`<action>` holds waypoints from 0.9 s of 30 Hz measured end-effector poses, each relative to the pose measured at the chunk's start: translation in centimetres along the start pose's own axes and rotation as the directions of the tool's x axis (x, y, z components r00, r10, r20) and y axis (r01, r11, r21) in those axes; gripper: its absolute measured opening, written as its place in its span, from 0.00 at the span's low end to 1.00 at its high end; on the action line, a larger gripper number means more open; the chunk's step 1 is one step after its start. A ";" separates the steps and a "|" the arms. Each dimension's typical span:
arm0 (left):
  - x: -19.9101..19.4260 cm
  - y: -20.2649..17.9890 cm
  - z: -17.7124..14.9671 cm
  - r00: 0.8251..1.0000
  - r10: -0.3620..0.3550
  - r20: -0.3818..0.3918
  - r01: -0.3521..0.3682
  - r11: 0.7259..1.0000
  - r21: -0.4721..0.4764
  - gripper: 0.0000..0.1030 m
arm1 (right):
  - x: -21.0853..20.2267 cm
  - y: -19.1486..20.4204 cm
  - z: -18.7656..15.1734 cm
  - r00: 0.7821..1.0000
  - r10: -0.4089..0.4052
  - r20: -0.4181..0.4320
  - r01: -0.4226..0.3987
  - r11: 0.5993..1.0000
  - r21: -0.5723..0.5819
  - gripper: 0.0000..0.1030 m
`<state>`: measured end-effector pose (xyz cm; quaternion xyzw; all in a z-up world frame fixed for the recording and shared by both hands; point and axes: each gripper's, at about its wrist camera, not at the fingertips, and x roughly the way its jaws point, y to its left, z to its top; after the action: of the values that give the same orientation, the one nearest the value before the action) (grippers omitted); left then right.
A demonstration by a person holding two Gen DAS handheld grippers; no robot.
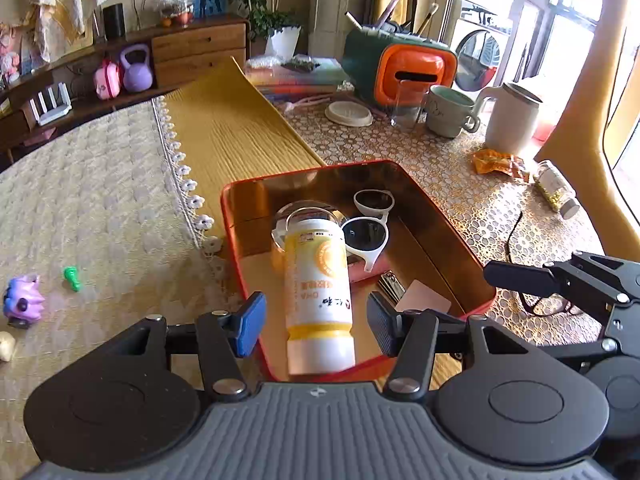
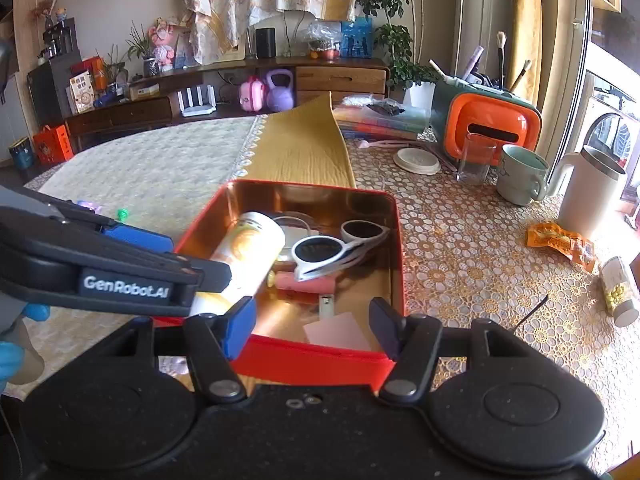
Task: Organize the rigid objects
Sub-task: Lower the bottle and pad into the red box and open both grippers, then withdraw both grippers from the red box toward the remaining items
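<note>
- Left tool [image 1: 316, 320]: spread wide, gripping nothing; blue pad on one finger, dark ribbed pad on the other, one to each side of the bottle without contact.
- Bottle [image 1: 318, 280]: white and yellow plastic cylinder, orange round emblem on the label, white cap end nearest the left tool; tilted, cap end resting at the tin's near wall, far end leaning over a clear domed lid [image 1: 308, 210].
- Red tin [image 1: 448, 216]: rectangular, red outside, mirror-like copper inside, rounded corners; directly ahead of both tools, on the worktop [image 1: 460, 168] with its patterned gold lace cover.
- Sunglasses [image 1: 370, 224]: white frame, dark round lenses, folded; inside the tin, just beyond and right of the bottle, lying on a pink case [image 2: 304, 282].
- Nail clippers [image 1: 392, 286] and a pale card [image 1: 424, 300]: on the tin floor, close in front of the left tool's dark pad.
- Right tool [image 2: 312, 328]: spread wide, gripping nothing, fingers level with the tin's near wall, one at each near corner region.
- Black-framed glasses [image 1: 548, 304]: on the worktop outside the tin, just under the right tool's finger as seen from the left wrist.
- Small pill bottle [image 2: 620, 290]: lying on its side, well to the right of the right tool, near an orange wrapper [image 2: 560, 242].
</note>
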<state>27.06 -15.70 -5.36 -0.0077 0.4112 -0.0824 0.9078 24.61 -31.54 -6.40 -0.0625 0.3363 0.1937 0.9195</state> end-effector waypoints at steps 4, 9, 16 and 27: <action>-1.9 0.7 -0.6 0.999 0.001 0.033 -0.001 1.000 0.007 0.60 | -1.1 0.8 0.1 1.000 0.013 0.016 -0.013 1.000 0.002 0.62; -4.2 2.3 -1.5 0.998 0.008 0.070 -0.007 1.000 -0.019 0.61 | -2.5 2.2 0.2 0.999 0.034 0.041 -0.034 0.999 0.006 0.65; -6.9 5.5 -3.0 0.995 0.039 0.091 -0.032 0.997 -0.075 0.63 | -3.7 4.7 0.4 0.996 0.068 0.059 -0.067 0.998 -0.014 0.70; -9.7 10.9 -5.9 0.988 0.118 0.098 -0.101 0.982 -0.159 0.69 | -4.3 8.9 0.5 0.992 0.114 0.062 -0.112 0.993 -0.039 0.80</action>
<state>17.93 -3.10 -2.89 -0.0595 0.3669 0.0002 0.9284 18.38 -24.54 -3.12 -0.0534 0.3062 0.2535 0.9161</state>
